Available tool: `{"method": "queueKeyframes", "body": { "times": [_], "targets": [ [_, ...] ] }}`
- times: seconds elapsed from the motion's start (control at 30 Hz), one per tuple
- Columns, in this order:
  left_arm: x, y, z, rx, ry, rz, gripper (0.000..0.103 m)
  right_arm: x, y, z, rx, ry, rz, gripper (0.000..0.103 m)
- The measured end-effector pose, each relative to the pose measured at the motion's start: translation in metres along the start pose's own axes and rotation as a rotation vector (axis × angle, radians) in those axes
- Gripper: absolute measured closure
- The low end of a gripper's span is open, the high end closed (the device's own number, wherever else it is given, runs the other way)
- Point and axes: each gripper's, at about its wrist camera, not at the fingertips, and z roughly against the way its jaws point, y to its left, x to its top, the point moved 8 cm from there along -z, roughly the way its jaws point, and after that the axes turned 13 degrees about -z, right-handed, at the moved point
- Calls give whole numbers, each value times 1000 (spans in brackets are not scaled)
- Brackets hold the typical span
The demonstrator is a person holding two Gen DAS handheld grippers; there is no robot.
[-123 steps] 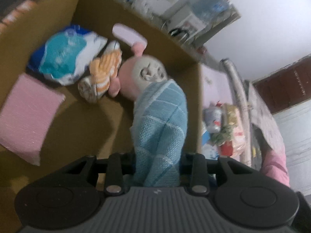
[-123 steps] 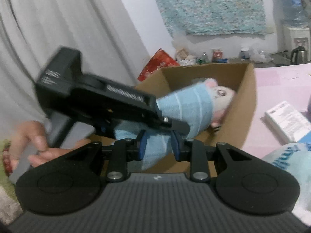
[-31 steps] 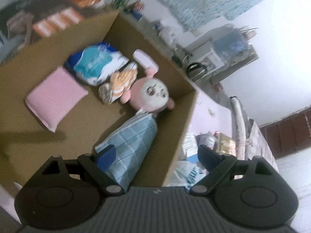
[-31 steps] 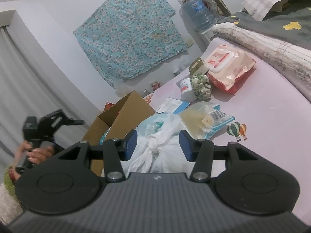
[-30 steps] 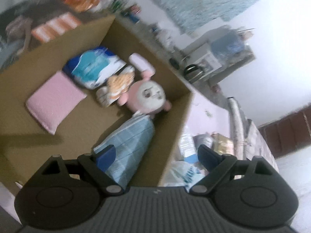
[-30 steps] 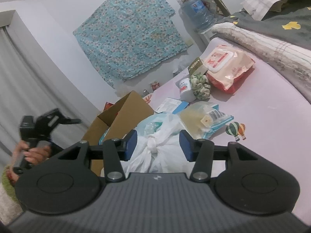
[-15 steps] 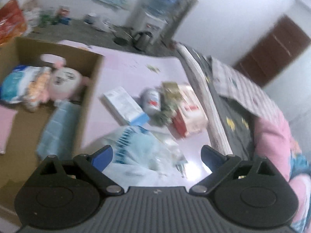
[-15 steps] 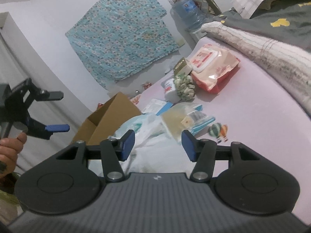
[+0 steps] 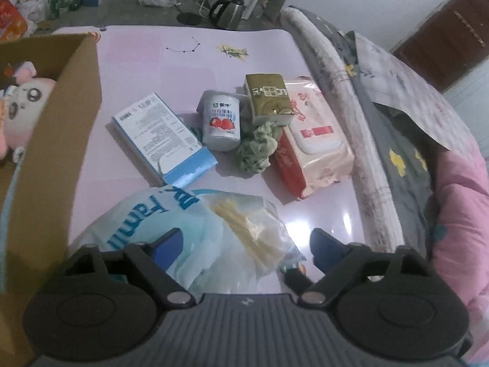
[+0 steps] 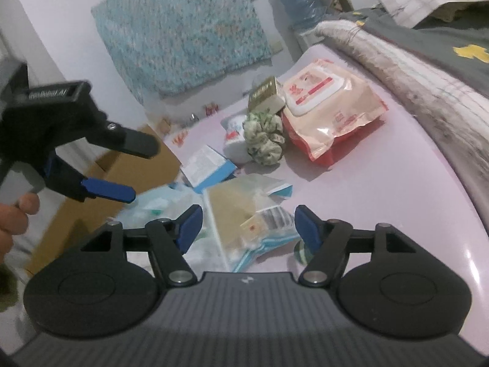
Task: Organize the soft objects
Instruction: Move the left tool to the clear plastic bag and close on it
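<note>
A white plastic bag with blue lettering (image 9: 146, 217) and a clear bag of pale sticks (image 9: 244, 223) lie on the pink table, right under my left gripper (image 9: 246, 244). Its jaws are closing and wide apart, and the pads touch neither bag. My right gripper (image 10: 249, 226) hovers over the clear bag (image 10: 238, 202) with its jaws opening and nothing in them. In the right wrist view the left gripper (image 10: 134, 168) sits at the left. Farther off lie a green scrunchie (image 9: 256, 150) and a wet-wipes pack (image 9: 311, 140). The cardboard box (image 9: 61, 116) holds a pink plush (image 9: 21, 107).
A blue-white carton (image 9: 159, 134), a yoghurt cup (image 9: 221, 119) and a gold tissue pack (image 9: 267, 98) crowd the table's middle. Grey and pink bedding (image 9: 428, 159) runs along the right edge. A kettle (image 9: 226, 12) stands on the floor beyond.
The left gripper swung from over the box, leaving the blue cloth inside, to above the bags on the table. The right jaws widened and the knotted white bag no longer sits between them.
</note>
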Motion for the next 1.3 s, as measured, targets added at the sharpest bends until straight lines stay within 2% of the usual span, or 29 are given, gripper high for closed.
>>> {"method": "queueKeyframes", "body": {
  "times": [0.13, 0.23, 0.3, 0.4, 0.67, 0.83, 1.0, 1.17, 1.2, 1.27, 1.3],
  "targets": [
    [3, -6, -14, -16, -5, 0, 15, -5, 2, -28, -51, 55, 92, 37],
    [3, -14, -23, -20, 13, -28, 15, -8, -4, -37, -66, 67, 101, 47],
    [3, -17, -28, -23, 21, -38, 15, -6, -10, -33, -53, 58, 66, 66],
    [1, -21, -35, -72, 48, -14, 15, -4, -27, -22, -28, 49, -29, 74],
    [-7, -47, -56, -106, 116, -77, 13, -11, -64, 12, 8, -15, -229, 78],
    [-12, -71, -74, -129, 158, -136, 13, -22, -73, 22, 38, -24, -297, 78],
    [-18, -88, -97, -98, 201, -177, 15, -24, -75, 19, 53, -32, -322, 78],
    [-25, -86, -111, -64, 224, -173, 16, -24, -78, 20, 65, -34, -342, 78],
    [-27, -85, -113, -59, 228, -178, 18, -24, -78, 19, 68, -32, -344, 78],
    [-30, -86, -116, -53, 236, -181, 28, -25, -78, 17, 81, -24, -354, 78],
    [-32, -87, -118, -56, 244, -181, 38, -26, -76, 16, 92, -14, -362, 78]
  ]
}}
